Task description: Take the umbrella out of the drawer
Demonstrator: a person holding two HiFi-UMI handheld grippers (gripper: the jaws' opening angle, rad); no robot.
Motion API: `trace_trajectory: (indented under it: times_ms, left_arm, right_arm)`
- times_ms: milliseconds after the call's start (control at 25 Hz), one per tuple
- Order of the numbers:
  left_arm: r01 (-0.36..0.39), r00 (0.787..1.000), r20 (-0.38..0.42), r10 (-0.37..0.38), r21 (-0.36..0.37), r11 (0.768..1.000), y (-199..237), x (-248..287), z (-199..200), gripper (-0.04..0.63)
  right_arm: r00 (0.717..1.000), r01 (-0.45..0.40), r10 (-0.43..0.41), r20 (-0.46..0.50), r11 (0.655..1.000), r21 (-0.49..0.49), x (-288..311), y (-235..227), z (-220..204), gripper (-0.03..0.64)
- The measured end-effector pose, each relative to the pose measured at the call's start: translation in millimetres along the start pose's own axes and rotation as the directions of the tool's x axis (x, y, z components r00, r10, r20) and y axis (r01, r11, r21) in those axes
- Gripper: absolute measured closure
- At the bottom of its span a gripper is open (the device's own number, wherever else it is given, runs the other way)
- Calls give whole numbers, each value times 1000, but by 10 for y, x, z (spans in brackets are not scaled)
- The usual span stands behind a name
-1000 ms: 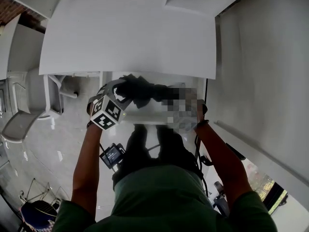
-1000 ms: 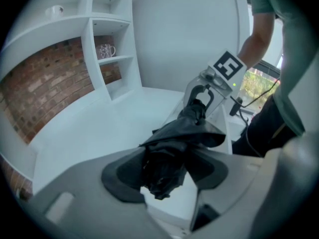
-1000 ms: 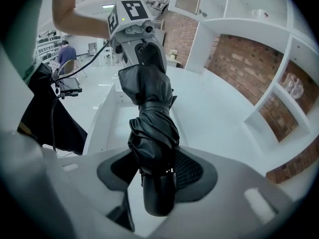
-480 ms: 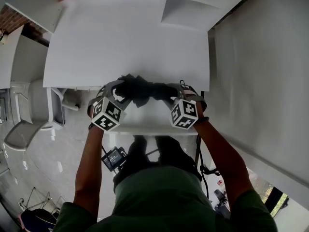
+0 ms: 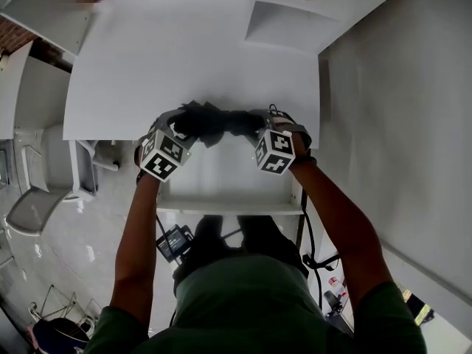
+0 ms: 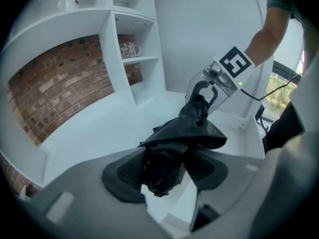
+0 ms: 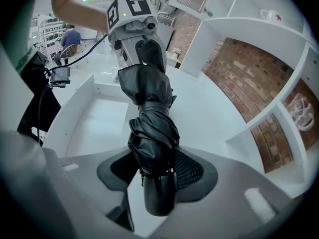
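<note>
Umbrella (image 5: 217,122) spans the desk (image 5: 192,50) front edge above the open drawer (image 5: 228,205). Left gripper (image 5: 179,126) and right gripper (image 5: 256,122) each clamp one end. Shelves (image 6: 124,49) back the desk.

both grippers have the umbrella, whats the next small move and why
Probably carry it forward and set it on the desktop: the left gripper and right gripper each clamp an end of the folded black umbrella, which hangs above the open drawer, already out.

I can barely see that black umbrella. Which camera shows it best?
The right gripper view: the umbrella shows lengthwise, handle nearest. The left gripper view shows its crumpled fabric end; the head view only a small dark bundle.
</note>
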State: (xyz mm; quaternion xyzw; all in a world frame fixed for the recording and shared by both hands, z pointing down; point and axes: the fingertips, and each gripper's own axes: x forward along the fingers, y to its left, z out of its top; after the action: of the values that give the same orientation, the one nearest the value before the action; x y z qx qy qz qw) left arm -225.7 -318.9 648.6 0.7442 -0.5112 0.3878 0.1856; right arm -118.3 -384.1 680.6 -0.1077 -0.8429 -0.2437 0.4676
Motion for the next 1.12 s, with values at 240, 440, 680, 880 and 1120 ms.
trace_trajectory:
  times_ms: [240,440,680,880,1120]
  left_arm:
    - [-1,999,-35,0,-23,1000,231,280,-63,362]
    - [1,998,-59,-3,-30,1000,366,409,-124,363]
    - [7,999,-49,-9,-40,999,451,490,-158,348]
    - [-19,1000,-20,19,-36,999,521,464,-143,307]
    - [-113,993,19,113,-24,993,659,153,-116,295]
  right_arm:
    - [1000,-25,25,-14,1000,4,299,-208,-79,405]
    - [999,-33,34,-29,999,17,465,-296,-85,400]
    - [997,-42,45,-66,998,44,607,-354,-116,385]
    - [995,-23,32,-94,995,94,617,-369,-128,356]
    - [995,-18,30,-96,993,116,482,-308,-89,327]
